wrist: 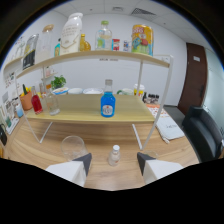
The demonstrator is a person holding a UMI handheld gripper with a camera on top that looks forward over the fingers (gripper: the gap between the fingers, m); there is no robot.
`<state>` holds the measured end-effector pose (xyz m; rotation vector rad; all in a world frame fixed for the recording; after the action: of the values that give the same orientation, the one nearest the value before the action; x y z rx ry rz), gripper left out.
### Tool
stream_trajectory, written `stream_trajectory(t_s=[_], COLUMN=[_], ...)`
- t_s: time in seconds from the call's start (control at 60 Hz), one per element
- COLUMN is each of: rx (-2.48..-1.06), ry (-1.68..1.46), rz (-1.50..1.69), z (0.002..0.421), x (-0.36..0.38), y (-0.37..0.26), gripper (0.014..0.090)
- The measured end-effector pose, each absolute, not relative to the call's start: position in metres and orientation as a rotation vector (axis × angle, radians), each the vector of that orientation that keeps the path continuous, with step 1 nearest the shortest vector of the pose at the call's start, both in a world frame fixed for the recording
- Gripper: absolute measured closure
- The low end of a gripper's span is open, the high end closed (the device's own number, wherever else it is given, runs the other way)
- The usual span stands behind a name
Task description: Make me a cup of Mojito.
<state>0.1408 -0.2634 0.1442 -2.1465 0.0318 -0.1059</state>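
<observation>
1. Hand-held gripper (114, 163) spread wide, holding nothing.
2. Small bottle (114, 155) upright on the worktop (40, 145), between the fingertips with gaps on both sides.
3. Glass (73, 147) just ahead-left; blue bottle (108, 104) beyond, on the shelf (85, 111).

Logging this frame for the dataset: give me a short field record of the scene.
gripper: gripper open, holding nothing
between fingers: small clear bottle with white cap, standing on the wooden table
ahead left: empty clear glass
lower shelf: blue bottle, red bottle
upper shelf: several bottles and containers
</observation>
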Motion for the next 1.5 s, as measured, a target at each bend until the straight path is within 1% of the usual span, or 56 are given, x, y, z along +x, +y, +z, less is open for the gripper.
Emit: stream_trajectory(t_s=[0.167,0.317,0.4,0.567,0.733,0.85,0.933,1.0,1.083,1.217,1.3,1.4,1.5], rx=[-2.127,-2.117,-2.108,-2.098,-2.103,-2.094,-2.06,-2.022,-1.953,-1.815,-1.75,-1.71,-1.7], ry=[0.044,0.04,0.026,-0.002,-0.052,-0.07,-0.077,-0.075,-0.066,-0.068,-0.073,-0.072,-0.076], rz=[-0.108,-0.068,-0.047,0.002,-0.005,-0.001,0.003,0.02,0.056,0.081,0.095,0.096,0.106], z=[0.198,0.22,0.222,0.205,0.188,0.196,0.218,0.243,0.287,0.367,0.407,0.43,0.44], x=[0.1,0.046,0.018,-0.031,-0.054,-0.066,-0.076,-0.086,-0.102,-0.127,-0.14,-0.151,-0.162], y=[-0.29,-0.313,-0.321,-0.328,-0.325,-0.319,-0.312,-0.304,-0.292,-0.261,-0.237,-0.201,-0.164], gripper=[0.0195,0.0192,0.0184,0.0185,0.0184,0.0181,0.018,0.0181,0.0179,0.018,0.0181,0.0181,0.0187])
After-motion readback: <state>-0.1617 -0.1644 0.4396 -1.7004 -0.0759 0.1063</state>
